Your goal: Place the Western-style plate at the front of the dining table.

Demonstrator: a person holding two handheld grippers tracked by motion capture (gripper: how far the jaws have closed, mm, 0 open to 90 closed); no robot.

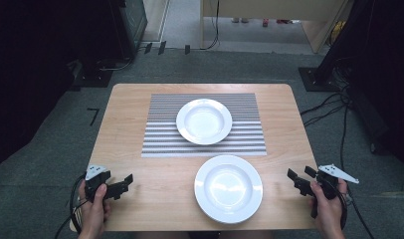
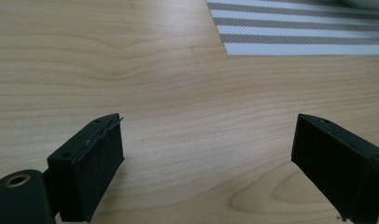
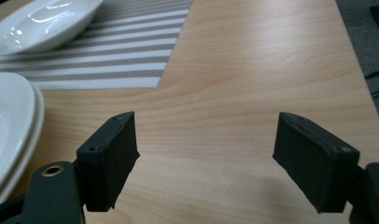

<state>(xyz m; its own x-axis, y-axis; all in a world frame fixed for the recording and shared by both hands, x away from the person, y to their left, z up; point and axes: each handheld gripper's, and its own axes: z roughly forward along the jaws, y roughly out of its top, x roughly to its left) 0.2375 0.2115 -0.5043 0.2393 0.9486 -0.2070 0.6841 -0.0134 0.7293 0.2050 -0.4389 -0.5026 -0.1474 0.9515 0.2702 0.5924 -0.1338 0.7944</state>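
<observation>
Two white deep plates sit on the wooden table (image 1: 125,129). The far plate (image 1: 204,121) rests on a grey-and-white striped placemat (image 1: 160,134). The near plate (image 1: 229,187) lies on bare wood in front of the mat; in the right gripper view it looks like a stack of two (image 3: 12,126). My left gripper (image 1: 124,183) is held low over the table's near left corner, jaws wide open over bare wood (image 2: 206,140). My right gripper (image 1: 297,178) hovers at the near right edge, open and empty (image 3: 204,158), with the near plate to its left.
Grey carpet surrounds the table. Black stands and cables (image 1: 334,107) lie on the floor at the right and back left. The far plate (image 3: 43,23) and the placemat (image 3: 108,60) show in the right gripper view, and the mat's corner (image 2: 299,32) in the left gripper view.
</observation>
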